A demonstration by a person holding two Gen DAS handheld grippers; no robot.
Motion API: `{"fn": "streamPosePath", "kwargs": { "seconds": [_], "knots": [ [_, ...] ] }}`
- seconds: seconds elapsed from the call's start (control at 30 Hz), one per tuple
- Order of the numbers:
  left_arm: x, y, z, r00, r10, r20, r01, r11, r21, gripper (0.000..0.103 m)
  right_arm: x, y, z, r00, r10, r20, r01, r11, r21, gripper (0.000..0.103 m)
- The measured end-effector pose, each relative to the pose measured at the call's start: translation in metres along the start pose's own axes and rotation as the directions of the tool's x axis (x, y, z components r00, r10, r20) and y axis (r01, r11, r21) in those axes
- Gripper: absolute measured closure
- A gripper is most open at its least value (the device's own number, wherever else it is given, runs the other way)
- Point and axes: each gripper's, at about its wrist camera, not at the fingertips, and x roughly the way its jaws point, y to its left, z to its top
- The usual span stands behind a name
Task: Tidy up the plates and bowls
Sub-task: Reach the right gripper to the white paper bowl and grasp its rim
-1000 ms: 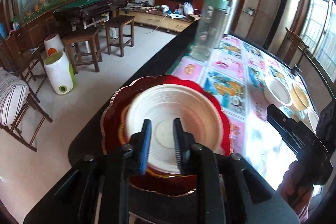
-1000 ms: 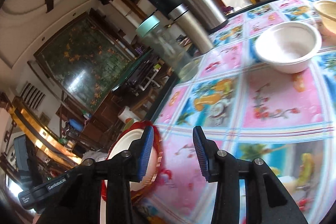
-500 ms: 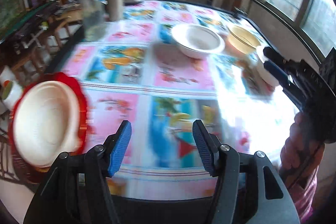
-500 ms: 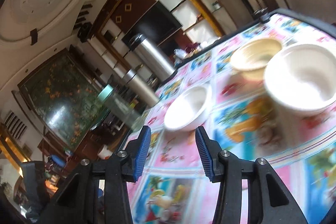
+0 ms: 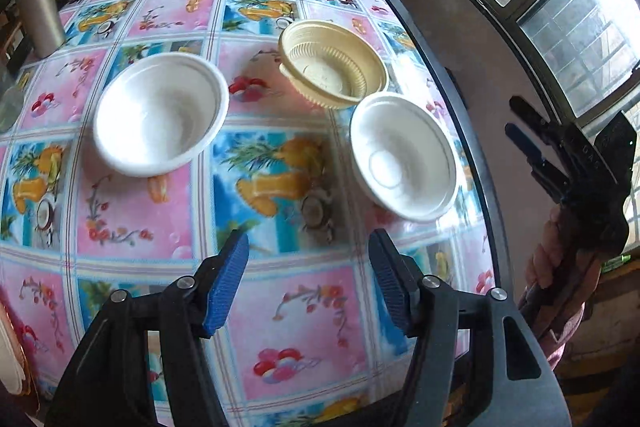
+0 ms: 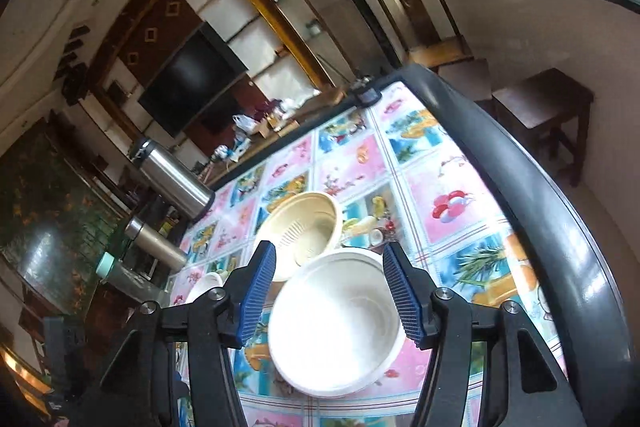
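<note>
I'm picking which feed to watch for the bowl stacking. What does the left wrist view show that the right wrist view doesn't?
Only the left wrist view shows the large white bowl whole, the right gripper and the hand that holds it. Only the right wrist view shows the television, the mint-lidded jar and the stool. Both show the cream bowl touching the smaller white bowl, and two steel flasks.
</note>
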Motion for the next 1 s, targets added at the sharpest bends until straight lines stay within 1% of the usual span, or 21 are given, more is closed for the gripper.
{"fn": "streamPosePath", "kwargs": {
  "seconds": [0.03, 0.07, 0.13, 0.17, 0.23, 0.3, 0.47, 0.5, 0.57, 0.67, 0.77, 0.83, 0.9, 1.0],
  "knots": [
    [0.004, -0.004, 0.009, 1.0, -0.002, -0.006, 0.002, 1.0, -0.01, 0.034, 0.007, -0.01, 0.003, 1.0, -0.009, -0.022, 0.01, 0.999, 0.037, 0.044],
    [0.009, -0.008, 0.017, 1.0, -0.004, -0.015, 0.004, 1.0, -0.026, 0.034, 0.013, -0.023, 0.001, 0.999, -0.005, -0.036, 0.008, 0.997, 0.079, 0.044],
    [0.02, -0.012, 0.027, 0.999, -0.024, -0.037, 0.022, 0.998, -0.052, 0.034, 0.025, -0.046, -0.009, 0.998, 0.043, -0.047, -0.035, 0.988, 0.15, 0.044],
    [0.025, -0.014, 0.031, 0.998, -0.039, -0.045, 0.036, 0.997, -0.065, 0.034, 0.032, -0.057, -0.015, 0.997, 0.049, -0.061, -0.037, 0.984, 0.175, 0.044],
    [0.036, -0.018, 0.041, 0.998, -0.048, -0.043, 0.044, 0.995, -0.089, 0.034, 0.045, -0.072, -0.025, 0.991, 0.042, -0.126, -0.015, 0.978, 0.207, 0.044],
    [0.047, -0.022, 0.048, 0.997, -0.06, -0.042, 0.055, 0.994, -0.099, 0.034, 0.052, -0.082, -0.029, 0.981, 0.104, -0.167, -0.06, 0.966, 0.253, 0.044],
    [0.07, -0.028, 0.055, 0.993, -0.108, -0.038, 0.102, 0.984, -0.143, 0.034, 0.056, -0.084, -0.033, 0.962, 0.193, -0.194, -0.128, 0.944, 0.306, 0.044],
    [0.072, -0.029, 0.055, 0.993, -0.113, -0.03, 0.108, 0.983, -0.149, 0.034, 0.057, -0.085, -0.033, 0.961, 0.2, -0.193, -0.132, 0.94, 0.316, 0.044],
    [0.075, -0.03, 0.055, 0.993, -0.115, -0.018, 0.111, 0.981, -0.157, 0.034, 0.059, -0.084, -0.034, 0.96, 0.196, -0.198, -0.125, 0.938, 0.322, 0.044],
    [0.082, -0.032, 0.053, 0.99, -0.14, -0.015, 0.135, 0.976, -0.17, 0.034, 0.062, -0.084, -0.034, 0.958, 0.201, -0.206, -0.125, 0.936, 0.33, 0.044],
    [0.083, -0.036, 0.051, 0.989, -0.149, 0.002, 0.147, 0.975, -0.169, 0.034, 0.064, -0.083, -0.034, 0.957, 0.198, -0.213, -0.12, 0.936, 0.33, 0.044],
    [0.083, -0.039, 0.05, 0.99, -0.138, 0.011, 0.138, 0.978, -0.156, 0.034, 0.064, -0.082, -0.034, 0.956, 0.201, -0.214, -0.123, 0.936, 0.33, 0.044],
    [0.087, -0.041, 0.051, 0.994, -0.113, 0.008, 0.113, 0.983, -0.143, 0.034, 0.066, -0.081, -0.033, 0.955, 0.204, -0.216, -0.126, 0.937, 0.327, 0.044],
    [0.095, -0.04, 0.05, 0.993, -0.115, -0.012, 0.112, 0.982, -0.153, 0.034, 0.067, -0.079, -0.034, 0.955, 0.2, -0.22, -0.121, 0.938, 0.325, 0.044]
  ]
}}
